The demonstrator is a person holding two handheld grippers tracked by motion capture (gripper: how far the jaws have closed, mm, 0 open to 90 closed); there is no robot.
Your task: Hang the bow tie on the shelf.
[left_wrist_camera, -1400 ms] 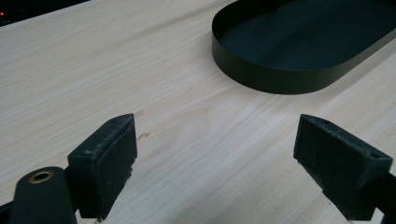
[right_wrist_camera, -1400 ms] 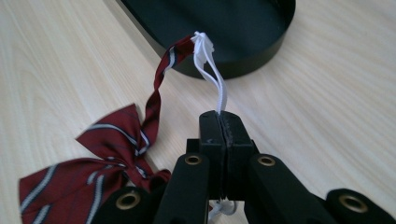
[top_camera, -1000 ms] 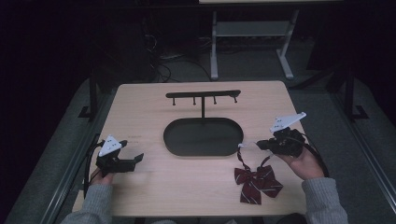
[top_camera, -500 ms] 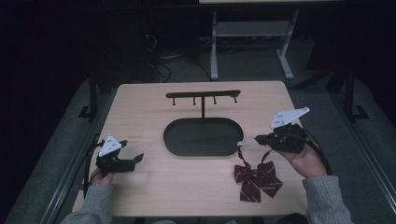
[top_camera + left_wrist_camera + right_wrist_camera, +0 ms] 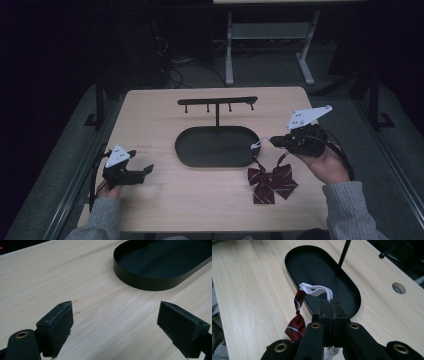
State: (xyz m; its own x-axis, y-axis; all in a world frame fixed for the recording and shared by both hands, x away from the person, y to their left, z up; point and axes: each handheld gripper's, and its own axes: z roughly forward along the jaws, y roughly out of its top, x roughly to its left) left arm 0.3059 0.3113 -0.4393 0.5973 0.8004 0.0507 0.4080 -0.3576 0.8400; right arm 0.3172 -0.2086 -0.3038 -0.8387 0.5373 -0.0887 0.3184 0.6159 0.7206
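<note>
Nearest you, your left claw (image 5: pixel 145 170) rests spread and empty on the pale wooden desk (image 5: pixel 150 115). Your right claw (image 5: pixel 273 141) is clenched on the white elastic strap (image 5: pixel 318 290) of the dark red striped bow tie (image 5: pixel 271 181), whose bow lies on the desk just beside the black oval metal tray (image 5: pixel 216 146). You look to be at the lifting step; next, carry the strap's loop up to a peg on the black T-shaped hanger bar (image 5: pixel 218 101) beyond.

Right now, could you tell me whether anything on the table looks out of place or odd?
Nothing is damaged or spilled. The bow tie lies crumpled beside the tray, its white strap pinched in the right gripper. The hook rack is bare.
</note>
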